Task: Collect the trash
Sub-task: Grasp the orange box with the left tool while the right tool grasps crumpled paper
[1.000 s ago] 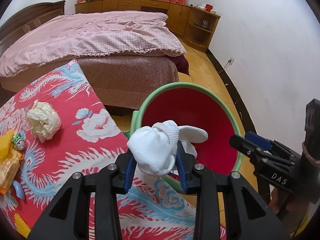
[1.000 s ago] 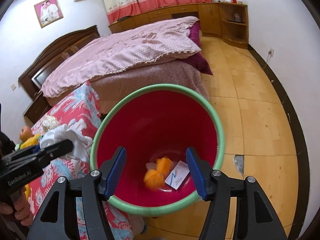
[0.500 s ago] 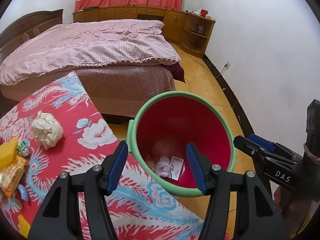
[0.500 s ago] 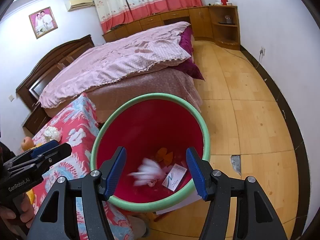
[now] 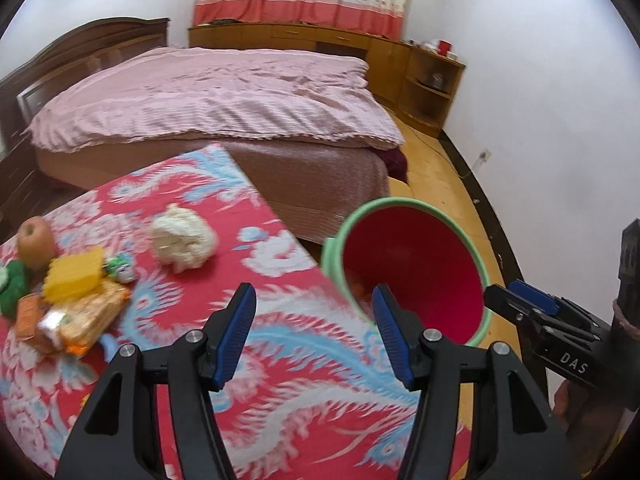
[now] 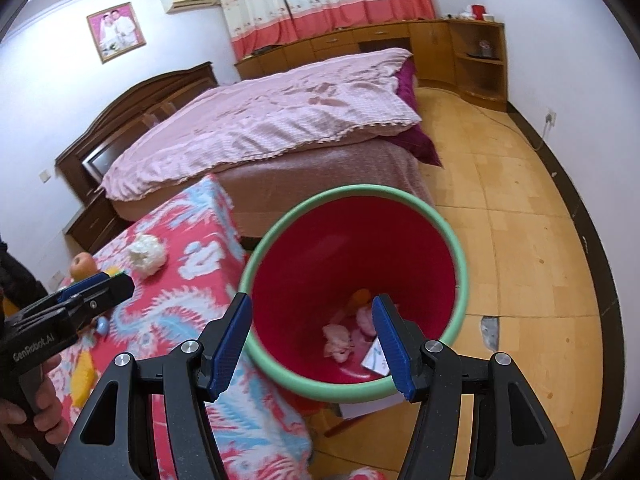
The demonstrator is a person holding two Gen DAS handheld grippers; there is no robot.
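Observation:
A red bin with a green rim (image 5: 416, 264) (image 6: 452, 240) stands on the floor beside the table. Crumpled white tissues (image 6: 338, 338), a card and orange scraps lie at its bottom. My left gripper (image 5: 314, 334) is open and empty over the table's edge, left of the bin. My right gripper (image 6: 312, 346) is open and empty above the bin's near rim. A crumpled white paper ball (image 5: 184, 238) (image 6: 146, 254) lies on the table ahead of the left gripper.
The table has a red floral cloth (image 5: 280, 380). An apple (image 5: 36, 242), a yellow block (image 5: 74, 274), snack wrappers (image 5: 80, 318) and a green item (image 5: 12, 286) lie at its left. A pink bed (image 5: 216, 96) stands behind; tiled floor (image 6: 520, 208) lies right.
The left gripper opened and dropped the white tissue wad into the bin, then swung left and back over the table. The right gripper stayed open and drew back slightly.

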